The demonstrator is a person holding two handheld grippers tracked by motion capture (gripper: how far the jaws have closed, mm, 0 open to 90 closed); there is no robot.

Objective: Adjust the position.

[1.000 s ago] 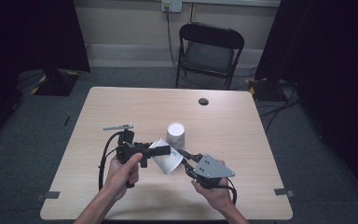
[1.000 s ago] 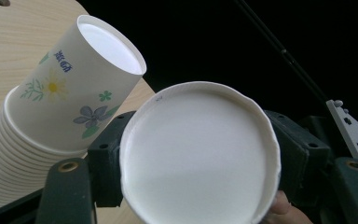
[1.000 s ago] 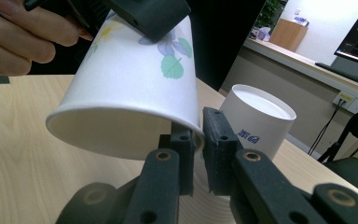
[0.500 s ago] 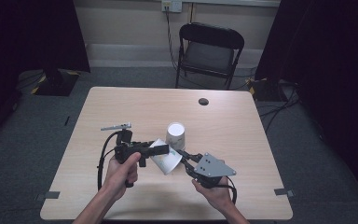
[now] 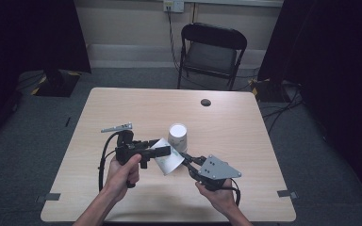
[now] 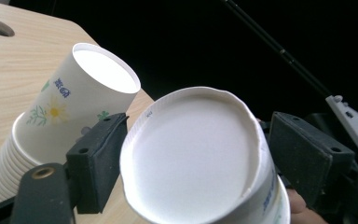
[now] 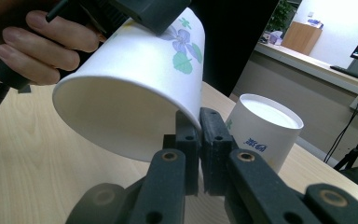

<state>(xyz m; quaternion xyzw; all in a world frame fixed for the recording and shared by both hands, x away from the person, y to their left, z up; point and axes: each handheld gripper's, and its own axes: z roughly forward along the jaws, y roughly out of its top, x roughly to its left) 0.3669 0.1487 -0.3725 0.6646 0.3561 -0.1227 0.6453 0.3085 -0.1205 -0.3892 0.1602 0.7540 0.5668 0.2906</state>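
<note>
A single paper cup [image 5: 166,159] hangs on its side above the surface, just near of the upturned cup stack [image 5: 177,137]. The right gripper [image 7: 199,140] pinches its rim; the left gripper [image 6: 186,158] has fingers clamped across its base. Judged step: handing over. Release one grip only once the other holds firmly, without crushing the thin wall.

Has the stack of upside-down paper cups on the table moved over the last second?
No. The cup stack sits at the same spot on the table, same offset from the dark grommet hole.
</note>
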